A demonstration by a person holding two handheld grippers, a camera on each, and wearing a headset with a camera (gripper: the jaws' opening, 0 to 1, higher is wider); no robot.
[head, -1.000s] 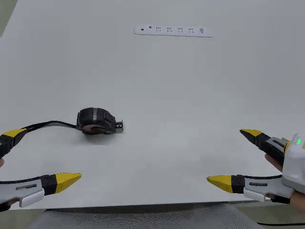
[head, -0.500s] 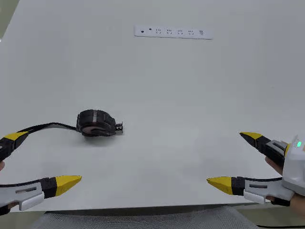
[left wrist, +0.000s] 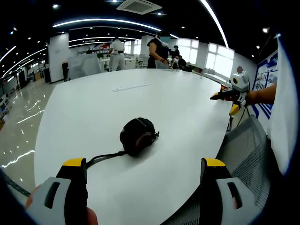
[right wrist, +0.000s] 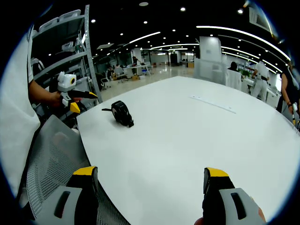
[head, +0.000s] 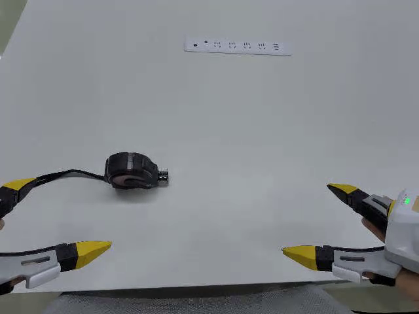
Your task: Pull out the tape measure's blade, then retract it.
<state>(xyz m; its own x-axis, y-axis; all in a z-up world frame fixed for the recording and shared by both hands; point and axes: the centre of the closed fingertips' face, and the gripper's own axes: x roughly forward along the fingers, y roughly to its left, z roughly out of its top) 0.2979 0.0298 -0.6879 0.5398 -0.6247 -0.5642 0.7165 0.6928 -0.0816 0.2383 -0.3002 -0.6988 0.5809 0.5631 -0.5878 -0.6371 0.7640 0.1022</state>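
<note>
A black tape measure [head: 131, 171] lies on the white table [head: 216, 118], left of centre, its blade tip [head: 164, 174] pointing right and a black strap [head: 65, 174] trailing left. The same tape measure [left wrist: 137, 136] sits ahead of the left jaws, and farther off as tape measure [right wrist: 122, 113] in the right gripper view. My left gripper [head: 55, 216] is open at the near left edge, apart from the case. My right gripper [head: 315, 221] is open at the near right edge, nothing between its jaws.
A white power strip [head: 237, 45] lies flat at the far side of the table. A grey mesh chair back [head: 190, 304] shows below the table's near edge. People stand in the room behind the table [left wrist: 159, 47].
Both grippers have held their places, open. The picture has shifted slightly with the head, so the tape measure sits a touch lower.
</note>
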